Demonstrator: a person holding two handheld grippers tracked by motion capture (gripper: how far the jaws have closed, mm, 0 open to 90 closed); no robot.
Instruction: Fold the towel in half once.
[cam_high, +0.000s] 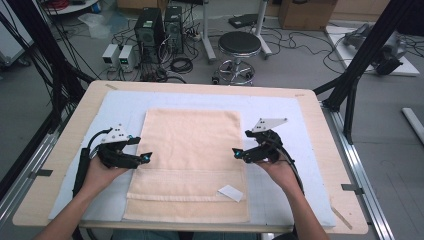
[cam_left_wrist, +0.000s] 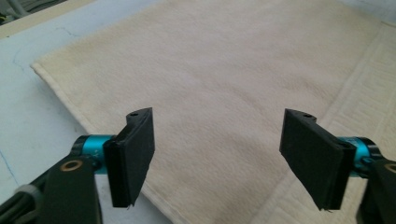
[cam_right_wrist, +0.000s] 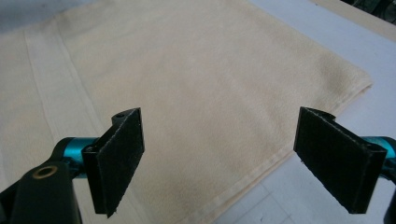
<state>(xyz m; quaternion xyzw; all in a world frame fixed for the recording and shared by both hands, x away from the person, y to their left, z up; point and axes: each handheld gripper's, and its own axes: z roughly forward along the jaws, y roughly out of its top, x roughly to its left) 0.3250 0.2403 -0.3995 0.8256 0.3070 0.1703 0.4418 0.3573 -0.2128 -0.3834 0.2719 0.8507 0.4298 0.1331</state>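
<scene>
My left gripper (cam_high: 145, 158) sits at the towel's (cam_high: 190, 150) nine o'clock edge, my right gripper (cam_high: 236, 152) at three. Both sets of jaws stand apart, clamping nothing, over the worktop (cam_high: 310, 107).

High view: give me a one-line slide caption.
Two open hand-held grippers, left and right, flank a cream towel lying flat on the table.

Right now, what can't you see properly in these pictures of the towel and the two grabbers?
- Towel: whatever lies under it is hidden in the high view, and both gripper views cut off its edges.
- White tag: too small in the high view to read.
- Left gripper and right gripper: in the high view the fingers are too small to tell whether they touch the towel.
</scene>
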